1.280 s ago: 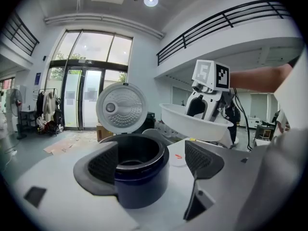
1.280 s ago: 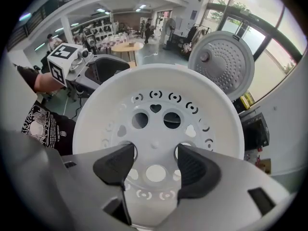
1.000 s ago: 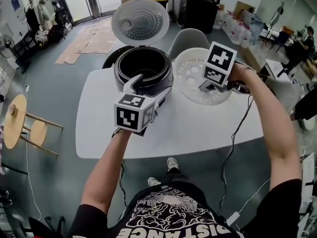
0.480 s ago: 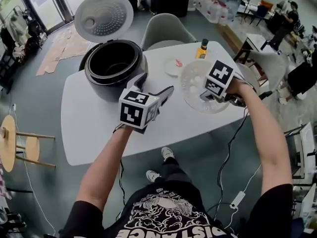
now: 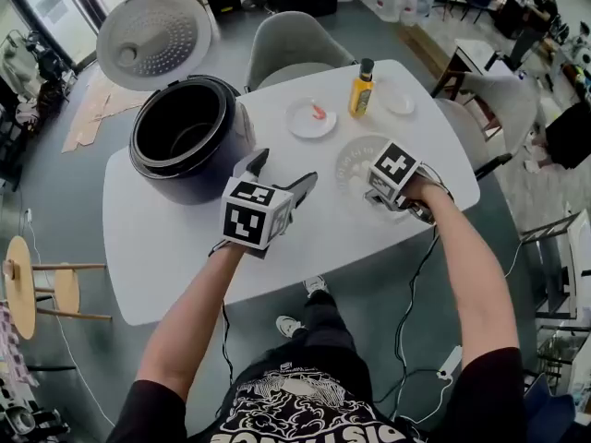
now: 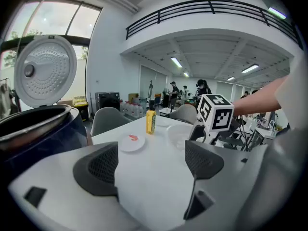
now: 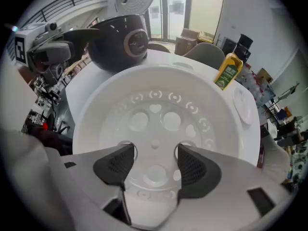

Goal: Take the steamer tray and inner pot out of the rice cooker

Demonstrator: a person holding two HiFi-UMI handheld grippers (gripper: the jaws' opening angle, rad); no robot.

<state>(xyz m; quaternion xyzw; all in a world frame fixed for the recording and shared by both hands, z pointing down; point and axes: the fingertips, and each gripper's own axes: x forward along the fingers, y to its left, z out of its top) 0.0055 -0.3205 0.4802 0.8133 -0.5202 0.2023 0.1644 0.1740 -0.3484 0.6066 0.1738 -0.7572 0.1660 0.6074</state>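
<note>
The steamer tray (image 5: 355, 160) is out of the rice cooker (image 5: 199, 178). A second ago it hung beside the cooker's rim; now it is down by the table's (image 5: 185, 247) right edge, in front of the yellow bottle (image 5: 361, 89) and the small plate (image 5: 311, 118). The right gripper (image 7: 155, 158) points steeply down into the tray and looks clenched on its near rim. I cannot tell whether the tray's bottom already rests on the table. The left gripper (image 6: 151, 153) has also drawn away from the cooker and hangs over the middle of the table, jaws spread with nothing between them. The first half looks nearly done (only the letting go is left). The inner pot (image 5: 185, 127) sits in the cooker at the far left corner, lid (image 5: 152, 40) up, and the free left gripper seems best placed to take it.
</note>
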